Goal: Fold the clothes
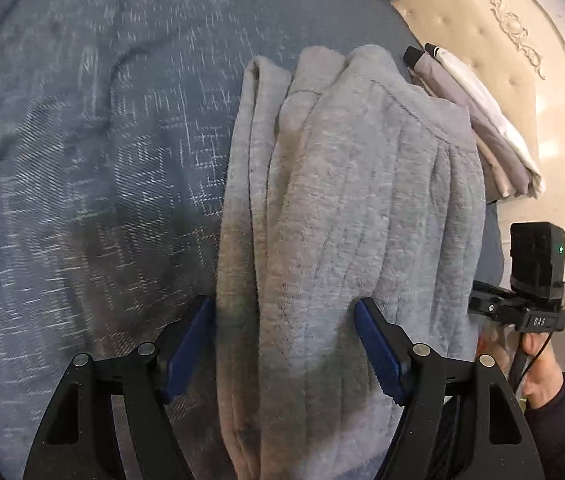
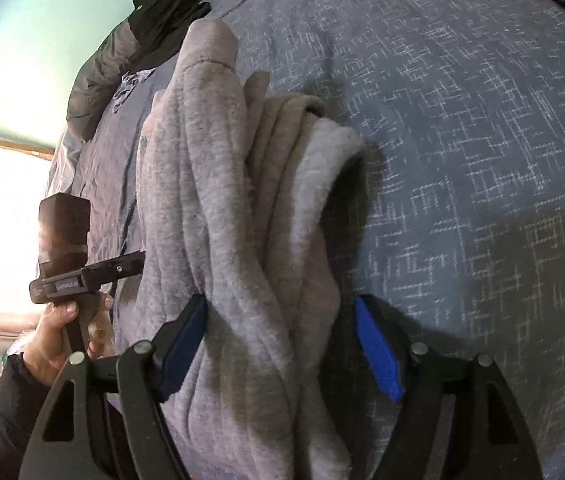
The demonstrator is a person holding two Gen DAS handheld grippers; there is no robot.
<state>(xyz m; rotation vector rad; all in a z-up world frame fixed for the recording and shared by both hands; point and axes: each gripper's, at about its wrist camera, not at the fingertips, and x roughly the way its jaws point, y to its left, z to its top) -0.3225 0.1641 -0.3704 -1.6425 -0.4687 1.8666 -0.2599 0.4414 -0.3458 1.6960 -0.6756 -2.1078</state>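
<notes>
Left fingers: the blue pads (image 1: 378, 354) of the left gripper (image 1: 284, 344) are spread wide, with a thick bundle of the grey fleece garment (image 1: 346, 184) lying between them; whether the pads press on it cannot be told.
Right fingers: the blue pads (image 2: 376, 350) of the right gripper (image 2: 280, 346) are likewise spread; the left pad is seen against the cloth, while a dark gap is seen beside the right pad, so a firm pinch cannot be confirmed.
Garment place: the grey fleece garment (image 2: 218, 184) is laid on the blue woven bedspread (image 1: 82, 160), in the middle of both frames, gathered into long folds.
Handling: it is judged soft, limp and fairly bulky, not fragile; the plush layers are likely to slide on one another, so all layers should be taken together.
Where to hold: the near end, at both outer edges, is judged best.
Long axis: it runs from the lower centre of each frame up towards the top.
Pointing: the narrower hemmed end is pointed away, to the upper middle.
Surroundings: a stack of folded pale cloths (image 1: 494, 140) is seen at the right of the left view.
</notes>
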